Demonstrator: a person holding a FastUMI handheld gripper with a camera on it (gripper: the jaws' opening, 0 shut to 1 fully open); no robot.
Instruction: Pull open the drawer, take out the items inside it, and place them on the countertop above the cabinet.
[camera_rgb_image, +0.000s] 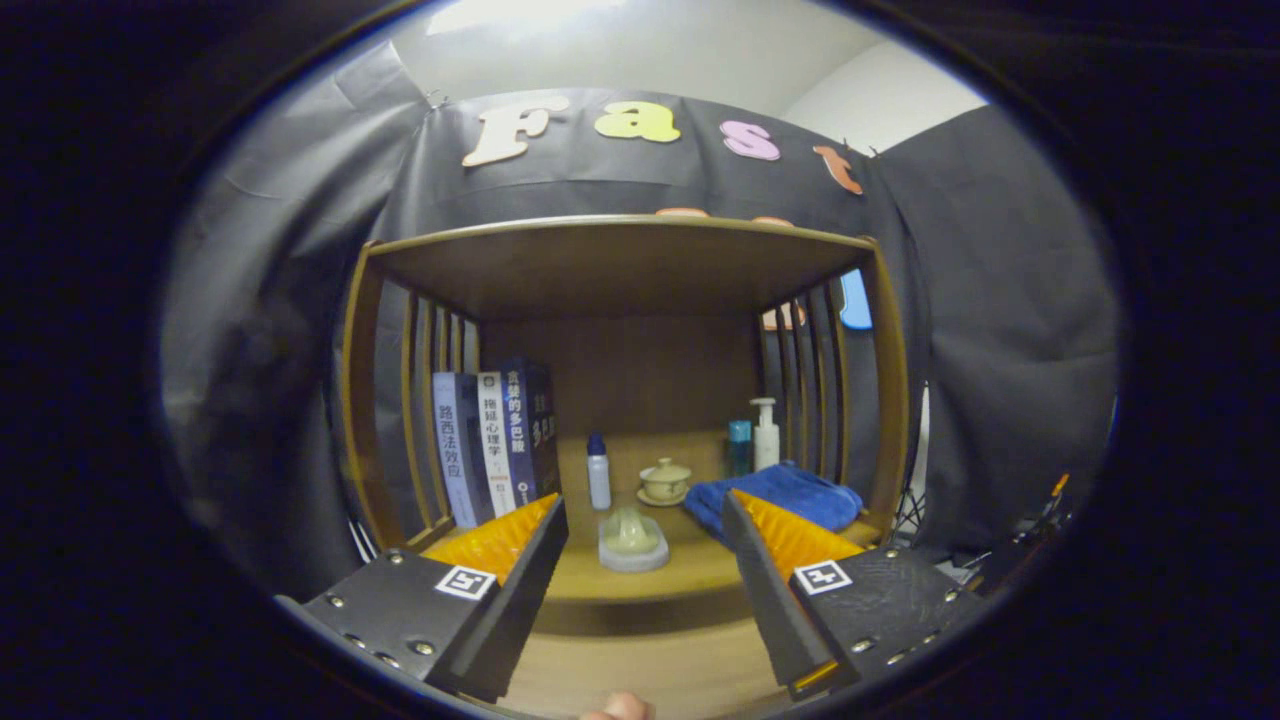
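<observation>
Hovering with gripper (640, 520) fingers spread wide, holding nothing, before the wooden shelf (620, 575); pale soap dish (633, 540) sitting near its front edge, just ahead between them; drawer not visible.

Black cloth (1000, 330) hangs in soft folds as the booth's wall on both sides and behind, clipped along its top edge. Above it a plain white ceiling (650, 50) shows, with a bright patch of light (520, 15) at the very top. In the middle stands an open wooden shelf unit (620, 265) of warm brown wood, with a flat top board, a solid back panel and upright slats (810, 380) at each side. Its lower board forms a pale wooden counter (640, 575) with a rounded front edge. Beyond the right side, some cables and dark gear (1010, 560) lie low against the cloth.
</observation>
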